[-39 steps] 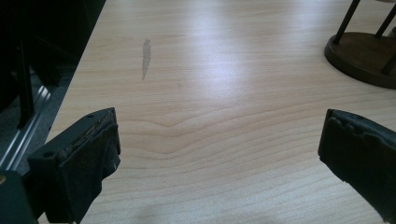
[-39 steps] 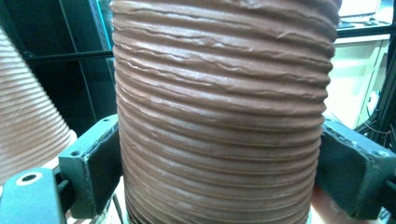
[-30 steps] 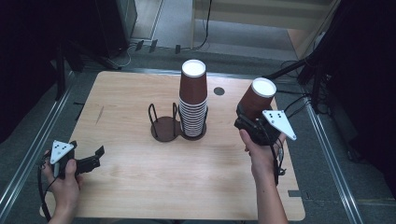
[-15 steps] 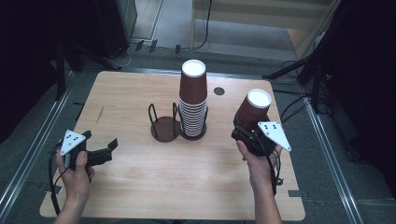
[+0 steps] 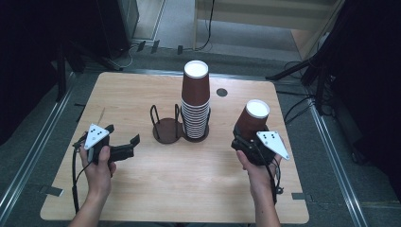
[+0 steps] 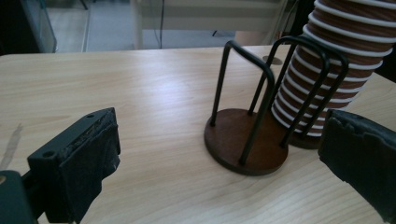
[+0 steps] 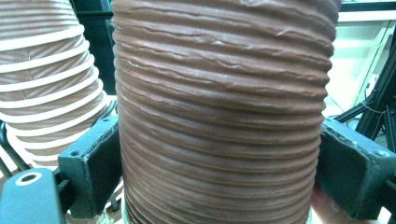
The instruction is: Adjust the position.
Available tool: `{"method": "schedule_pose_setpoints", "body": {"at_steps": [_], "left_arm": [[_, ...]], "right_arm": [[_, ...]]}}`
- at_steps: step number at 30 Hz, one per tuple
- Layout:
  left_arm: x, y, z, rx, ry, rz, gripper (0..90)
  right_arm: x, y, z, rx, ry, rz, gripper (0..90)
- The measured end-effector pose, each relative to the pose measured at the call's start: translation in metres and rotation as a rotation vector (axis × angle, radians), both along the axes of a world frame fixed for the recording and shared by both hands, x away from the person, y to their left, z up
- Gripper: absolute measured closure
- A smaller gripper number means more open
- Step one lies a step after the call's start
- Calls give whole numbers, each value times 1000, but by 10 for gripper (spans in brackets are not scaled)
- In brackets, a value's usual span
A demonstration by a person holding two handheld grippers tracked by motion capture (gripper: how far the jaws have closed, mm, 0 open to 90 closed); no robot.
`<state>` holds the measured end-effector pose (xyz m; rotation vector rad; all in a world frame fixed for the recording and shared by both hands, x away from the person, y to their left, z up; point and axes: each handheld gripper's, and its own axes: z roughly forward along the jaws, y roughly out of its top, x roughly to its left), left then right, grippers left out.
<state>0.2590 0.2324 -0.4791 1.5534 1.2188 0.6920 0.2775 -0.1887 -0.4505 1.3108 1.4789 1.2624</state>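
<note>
A tall stack of brown ribbed paper cups, upside down, stands at the table's centre. Beside it, on its left, is a wire cup holder with a round brown base and nothing in it. My right gripper is shut on a single brown cup, held upside down and tilted, to the right of the stack. In the right gripper view the cup sits between both jaws, with the stack behind at left. My left gripper is open, pointing at the holder from the left, a short way off.
The wooden table has a small dark hole near its far edge. Metal rails run along both sides. Dark stands and cables lie on the floor beyond the far right corner.
My left gripper has moved right and forward toward the wire holder. My right gripper has carried the single cup left and a little nearer to the person.
</note>
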Motion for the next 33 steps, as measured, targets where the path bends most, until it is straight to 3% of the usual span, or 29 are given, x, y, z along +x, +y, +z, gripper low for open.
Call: {"method": "schedule_pose_setpoints", "body": {"at_steps": [8, 16, 24, 33], "left_arm": [[0, -12, -1, 34, 0, -80, 0], [-1, -27, -7, 47, 15, -168, 0], [-4, -44, -4, 31, 16, -258, 0], [-4, -50, -4, 16, 30, -329, 0]], "right_arm": [[0, 6, -17, -21, 24, 12, 105], [-5, 23, -33, -93, 52, 45, 106], [-10, 40, -43, -141, 59, 88, 106], [-14, 61, -55, -239, 53, 137, 106]]}}
